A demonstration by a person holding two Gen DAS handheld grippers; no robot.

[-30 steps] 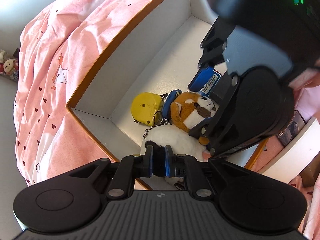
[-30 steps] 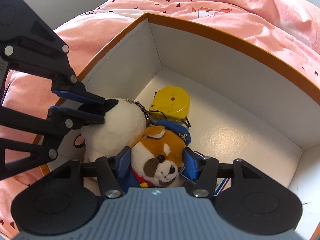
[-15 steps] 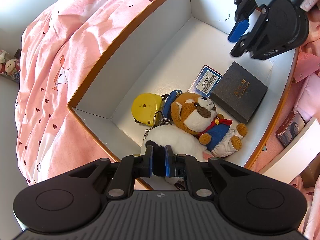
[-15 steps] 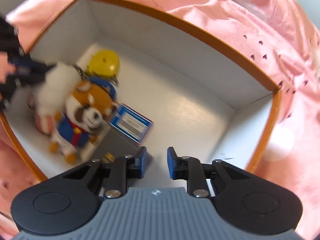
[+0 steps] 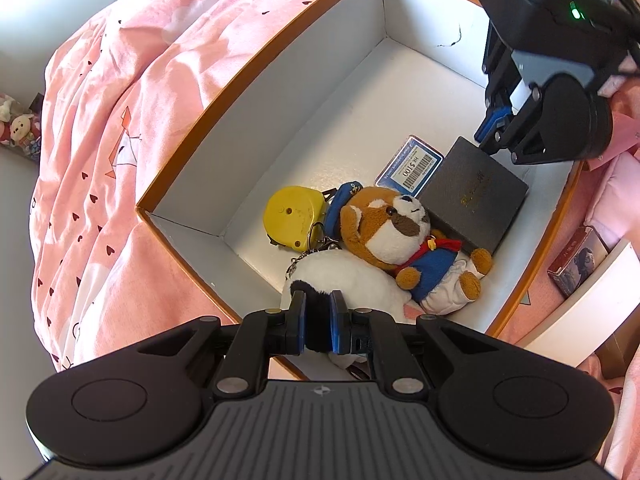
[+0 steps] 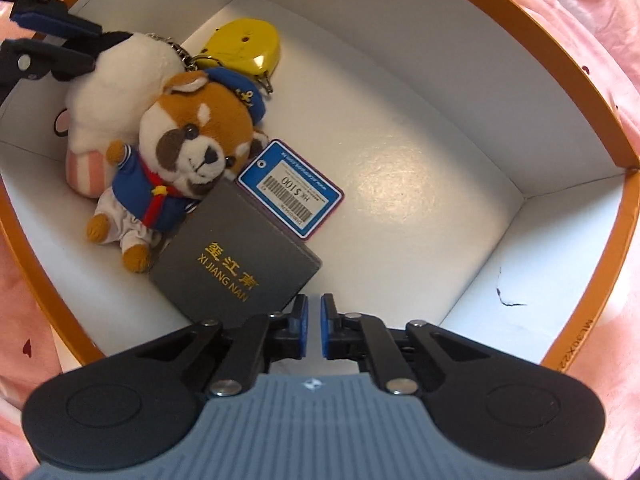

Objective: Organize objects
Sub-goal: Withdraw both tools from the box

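A bed is being covered by a pink duvet (image 5: 120, 128) printed with small hearts, and an orange-rimmed white box (image 5: 256, 64) is being carried on it. Inside the box, the black ear of a white plush (image 5: 344, 276) is being clamped by the left tool (image 5: 318, 326) at the near wall. Beside it, a sailor-suited plush dog (image 6: 188, 148), a yellow case (image 6: 244, 48), a blue price tag (image 6: 292, 190) and a grey booklet (image 6: 236, 264) are being seen. The right tool (image 6: 314, 330) is being held nearly closed and empty, just beside the booklet's corner.
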